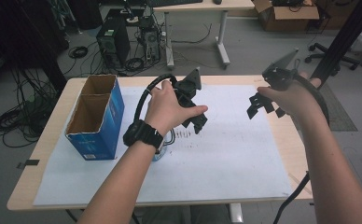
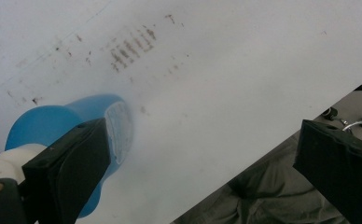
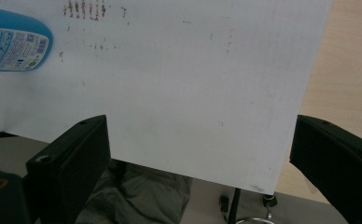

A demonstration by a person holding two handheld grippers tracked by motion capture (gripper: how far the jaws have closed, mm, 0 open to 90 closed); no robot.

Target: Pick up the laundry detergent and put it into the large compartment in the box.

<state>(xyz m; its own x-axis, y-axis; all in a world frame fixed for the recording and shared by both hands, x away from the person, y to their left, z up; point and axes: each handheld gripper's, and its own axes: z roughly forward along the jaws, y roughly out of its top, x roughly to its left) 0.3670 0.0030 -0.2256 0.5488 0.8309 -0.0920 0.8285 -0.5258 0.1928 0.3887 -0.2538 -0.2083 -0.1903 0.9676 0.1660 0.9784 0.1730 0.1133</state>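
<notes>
Overall level: the high view is lit evenly and moderately; the room's upper left corner is left dark.
Brightest area: the white sheet (image 1: 226,140) on the table, rendered pale grey-white, without hard glare.
Shadows: only soft, diffuse ones are seen under the left hand (image 1: 167,109) and beside the blue box (image 1: 97,116) (no sharp edges anywhere).
Left gripper view focus: the blue bottle (image 2: 72,126) is blurred at close range; the brown marks (image 2: 130,46) on the sheet are smeared.
Right gripper view focus: the bottle's label (image 3: 13,46) is resolved but not legible.
Jaws: rendered near-black, with little surface detail.
Edge distortion: the table edges are bowed slightly in the high view.
Noise: mild compression softness is noted throughout.
</notes>
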